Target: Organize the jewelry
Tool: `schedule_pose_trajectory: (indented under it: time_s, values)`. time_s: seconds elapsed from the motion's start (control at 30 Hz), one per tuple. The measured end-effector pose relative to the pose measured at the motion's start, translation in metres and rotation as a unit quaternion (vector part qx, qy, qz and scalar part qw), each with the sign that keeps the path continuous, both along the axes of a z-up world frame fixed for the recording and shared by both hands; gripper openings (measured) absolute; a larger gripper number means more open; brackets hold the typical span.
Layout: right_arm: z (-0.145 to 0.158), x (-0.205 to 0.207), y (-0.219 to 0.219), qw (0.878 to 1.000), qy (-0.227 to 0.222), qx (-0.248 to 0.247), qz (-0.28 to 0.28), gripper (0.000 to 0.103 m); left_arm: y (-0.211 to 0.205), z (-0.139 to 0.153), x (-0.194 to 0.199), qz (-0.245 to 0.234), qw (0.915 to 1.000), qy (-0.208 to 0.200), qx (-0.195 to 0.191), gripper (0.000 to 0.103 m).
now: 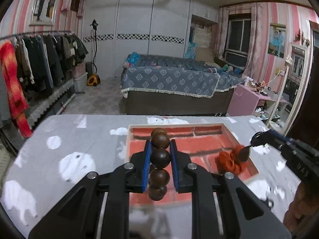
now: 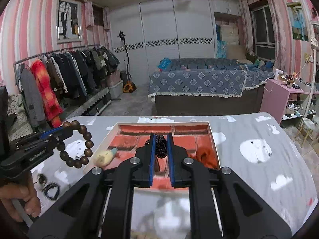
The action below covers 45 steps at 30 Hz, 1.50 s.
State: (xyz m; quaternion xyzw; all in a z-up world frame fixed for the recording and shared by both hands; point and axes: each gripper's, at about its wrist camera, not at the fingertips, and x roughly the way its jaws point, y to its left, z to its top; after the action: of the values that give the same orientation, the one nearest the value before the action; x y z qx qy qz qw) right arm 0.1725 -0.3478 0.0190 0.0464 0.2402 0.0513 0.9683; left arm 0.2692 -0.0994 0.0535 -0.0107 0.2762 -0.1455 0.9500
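At the centre of the left wrist view, the left gripper [image 1: 160, 145] pinches a wooden bead bracelet [image 1: 159, 157] above the red-lined tray [image 1: 225, 128]. The right gripper [image 2: 161, 139], low centre of its own view, clamps a black braided cord [image 2: 160, 146] (an orange scrunchie [image 2: 206, 155] lies in the tray's right corner).

Pink-striped walls [image 2: 30, 29], clothes rack [image 2: 65, 71] at left, white wardrobe [image 2: 169, 29] centre back, blue-quilted bed [image 2: 199, 83] mid-frame, dark window [image 2: 262, 23] upper right.
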Motion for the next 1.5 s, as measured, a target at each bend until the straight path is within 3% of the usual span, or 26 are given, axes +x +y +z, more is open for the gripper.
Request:
schedule_pose_trajectory:
  time_s: [0.1, 0.27, 0.43, 0.47, 0.53, 0.63, 0.8, 0.9, 0.97, 1.1, 1.2, 1.3, 1.4, 1.5]
  values:
    - [-0.011, 0.044, -0.004, 1.000, 0.025, -0.001, -0.009, 0.012, -0.009, -0.014, 0.042, 0.007, 0.9996, 0.027, -0.001, 0.019]
    - [-0.045, 0.114, -0.017, 0.995, 0.087, -0.019, -0.036, 0.012, -0.025, -0.062, 0.100, 0.018, 0.9947, 0.093, 0.039, 0.019]
    - [-0.086, 0.158, -0.041, 0.984, 0.168, -0.018, -0.060, 0.012, -0.023, -0.099, 0.118, 0.027, 0.9878, 0.139, 0.065, 0.020]
    - [-0.092, 0.162, -0.045, 0.981, 0.179, -0.020, -0.065, 0.012, -0.019, -0.103, 0.119, 0.032, 0.9872, 0.142, 0.065, 0.023]
    - [-0.097, 0.166, -0.048, 0.979, 0.190, -0.027, -0.069, 0.015, -0.010, -0.104, 0.121, 0.036, 0.9869, 0.147, 0.057, 0.050]
    - [-0.092, 0.161, -0.053, 0.981, 0.182, -0.017, -0.071, 0.028, 0.001, -0.092, 0.113, 0.040, 0.9894, 0.131, 0.048, 0.059]
    - [-0.043, 0.103, -0.052, 0.992, 0.114, -0.008, -0.052, 0.033, 0.032, -0.037, 0.060, 0.020, 0.9965, 0.071, 0.040, 0.062]
    - [-0.016, 0.046, -0.054, 0.997, 0.066, -0.010, -0.041, 0.042, 0.063, -0.004, 0.000, 0.051, 0.9971, -0.002, 0.057, 0.081]
    - [-0.011, 0.012, -0.059, 0.998, 0.050, -0.002, -0.039, 0.045, 0.084, 0.003, -0.041, 0.068, 0.9946, -0.035, 0.070, 0.082]
    - [-0.024, -0.048, -0.065, 0.998, 0.050, 0.009, -0.041, 0.047, 0.123, -0.012, -0.104, 0.092, 0.9944, -0.034, 0.039, 0.082]
    - [-0.042, -0.084, -0.062, 0.997, 0.054, 0.026, -0.040, 0.063, 0.143, -0.037, -0.149, 0.123, 0.9908, -0.037, 0.042, 0.082]
    - [-0.065, -0.115, -0.052, 0.997, 0.070, 0.027, -0.032, 0.065, 0.160, -0.059, -0.180, 0.148, 0.9882, -0.018, 0.033, 0.082]
    - [-0.082, -0.142, -0.042, 0.996, 0.081, 0.021, -0.030, 0.065, 0.158, -0.077, -0.206, 0.148, 0.9876, -0.001, 0.051, 0.082]
    - [-0.103, -0.155, -0.042, 0.992, 0.109, 0.048, -0.035, 0.065, 0.144, -0.087, -0.218, 0.119, 0.9912, 0.010, 0.055, 0.082]
